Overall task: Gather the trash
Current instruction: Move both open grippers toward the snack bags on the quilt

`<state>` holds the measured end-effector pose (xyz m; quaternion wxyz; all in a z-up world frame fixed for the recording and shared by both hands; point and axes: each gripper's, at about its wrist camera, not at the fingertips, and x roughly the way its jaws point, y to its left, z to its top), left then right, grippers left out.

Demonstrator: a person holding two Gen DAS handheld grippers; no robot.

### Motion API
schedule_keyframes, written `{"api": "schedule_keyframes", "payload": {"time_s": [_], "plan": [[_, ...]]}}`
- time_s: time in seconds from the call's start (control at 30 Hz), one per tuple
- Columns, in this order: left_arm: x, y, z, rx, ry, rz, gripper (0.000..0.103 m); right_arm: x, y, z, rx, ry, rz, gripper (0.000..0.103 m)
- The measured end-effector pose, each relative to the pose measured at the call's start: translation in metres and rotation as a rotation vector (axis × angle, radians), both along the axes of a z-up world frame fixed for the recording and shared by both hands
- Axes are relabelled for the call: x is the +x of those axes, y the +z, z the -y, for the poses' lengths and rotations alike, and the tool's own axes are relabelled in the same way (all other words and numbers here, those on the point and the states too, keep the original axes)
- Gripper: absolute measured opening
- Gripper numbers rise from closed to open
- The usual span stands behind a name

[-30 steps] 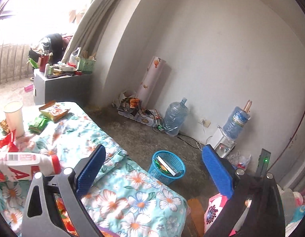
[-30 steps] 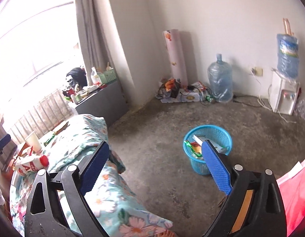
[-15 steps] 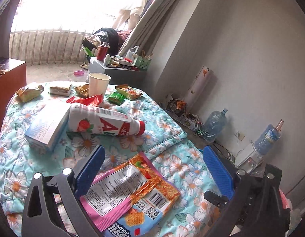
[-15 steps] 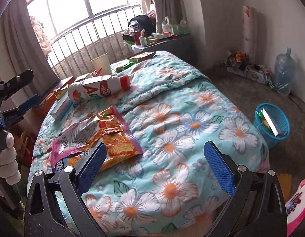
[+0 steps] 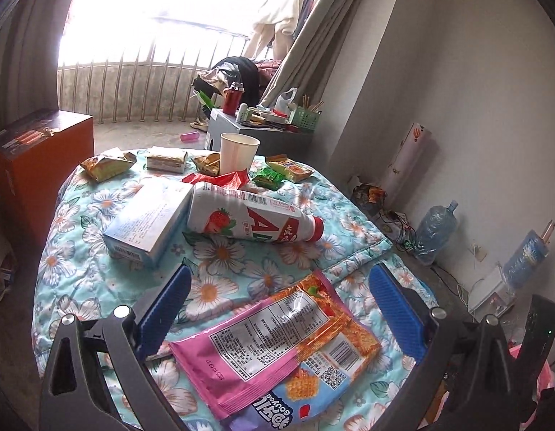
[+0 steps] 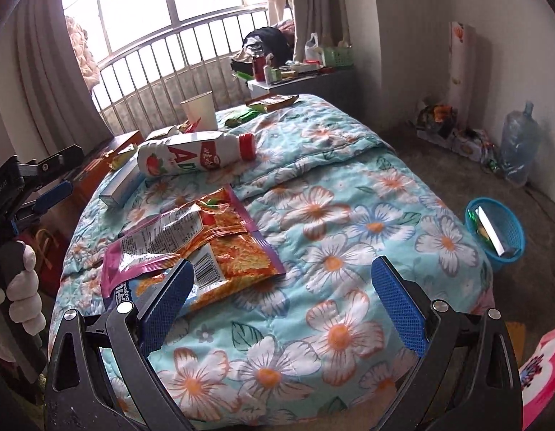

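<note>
My left gripper (image 5: 279, 280) is open above a pink and orange snack wrapper (image 5: 277, 337) on a floral quilt (image 5: 220, 255). Beyond it lie a white strawberry-drink bottle (image 5: 248, 219), a pale blue box (image 5: 148, 215), a paper cup (image 5: 238, 152) and several small wrappers (image 5: 108, 165). My right gripper (image 6: 279, 280) is open over the quilt (image 6: 349, 251), its left finger at the same wrapper's (image 6: 191, 237) edge. The bottle (image 6: 195, 154) and cup (image 6: 200, 109) show behind. A blue trash basket (image 6: 495, 230) holding some trash stands on the floor to the right.
An orange-brown cabinet (image 5: 36, 165) stands left of the bed. A grey cluttered side table (image 5: 263, 125) sits by the window railing. Water bottles (image 5: 435, 230) and cables lie along the wall. The left gripper and gloved hand (image 6: 22, 280) show at the right view's left edge.
Both grippers swung from facing the floor and basket to facing the bed. In the last half second both moved slightly closer to the snack wrapper. Both stayed open.
</note>
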<state>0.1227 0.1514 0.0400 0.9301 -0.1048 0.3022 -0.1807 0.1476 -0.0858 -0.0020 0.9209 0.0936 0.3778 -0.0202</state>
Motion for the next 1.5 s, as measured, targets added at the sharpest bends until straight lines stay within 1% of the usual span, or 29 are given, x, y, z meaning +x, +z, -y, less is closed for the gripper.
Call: {"api": "schedule_keyframes", "payload": {"time_s": [0.2,0.4,0.53,0.77,1.0,1.17,1.33,1.5], "plan": [[-0.006,0.002,0.007,0.051,-0.005,0.03,0.097,-0.003,0.008,0.0,-0.035,-0.018,0.024,0.095],[-0.007,0.006,0.01,0.053,-0.008,0.041,0.097,-0.003,0.011,-0.003,-0.068,-0.014,0.037,0.095],[-0.008,0.007,0.014,0.077,-0.011,0.055,0.097,-0.005,0.012,-0.005,-0.102,-0.012,0.05,0.095],[-0.007,0.003,0.02,0.083,-0.024,0.042,0.097,-0.006,0.013,0.001,-0.092,-0.029,0.054,0.095],[-0.005,0.0,0.021,0.089,-0.021,0.036,0.097,-0.001,0.011,-0.001,-0.069,-0.018,0.038,0.095],[-0.004,-0.002,0.02,0.093,-0.016,0.035,0.097,0.003,0.017,-0.001,-0.072,-0.018,0.055,0.095],[-0.007,-0.007,0.009,0.087,0.018,0.035,0.097,0.008,0.025,0.013,-0.077,-0.034,0.077,0.095],[-0.018,-0.002,-0.015,0.09,0.076,0.057,0.097,0.015,0.036,0.036,-0.003,-0.051,0.109,0.095]]}}
